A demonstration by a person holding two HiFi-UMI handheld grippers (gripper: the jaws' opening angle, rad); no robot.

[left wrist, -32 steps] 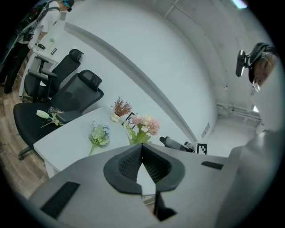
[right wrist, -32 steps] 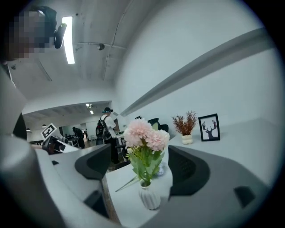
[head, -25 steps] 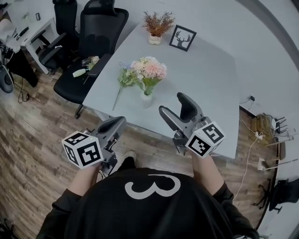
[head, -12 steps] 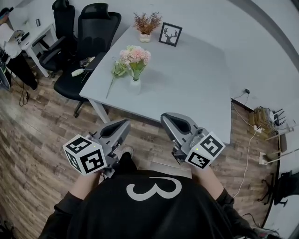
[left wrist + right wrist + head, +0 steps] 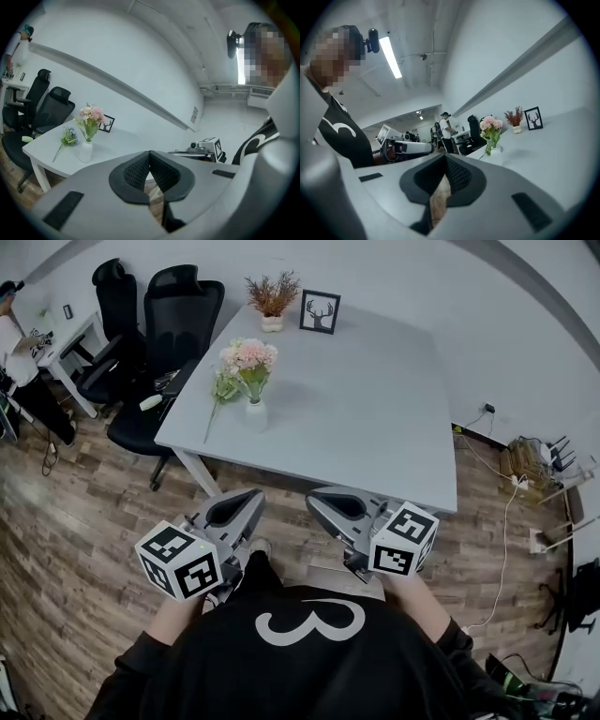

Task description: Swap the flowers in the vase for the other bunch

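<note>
- The left hand-held gripper [image 5: 242, 505] is clenched tight with nothing in it. In its own view the two dark pads [image 5: 138, 171] meet at the tip.
- The right hand-held gripper [image 5: 325, 504] is also clenched and has nothing in it.
- Both are held side by side over the brown wooden floor [image 5: 75, 521], just off the near edge of the big white desk [image 5: 375, 409].
- The small white vase [image 5: 254, 415] stands upright near the left side of the desk, well apart from both grippers.
- The bunch of pink flowers with green leaves [image 5: 248, 355] sits in the vase.
- The other bunch, green with bluish flowers [image 5: 223, 388], lies flat on the desk just beside the vase.
- At the far edge stand a dry reddish plant in a white pot [image 5: 272, 298] and a black-framed deer picture [image 5: 320, 312].
- Black office chairs [image 5: 178, 315] stand left of the desk.
</note>
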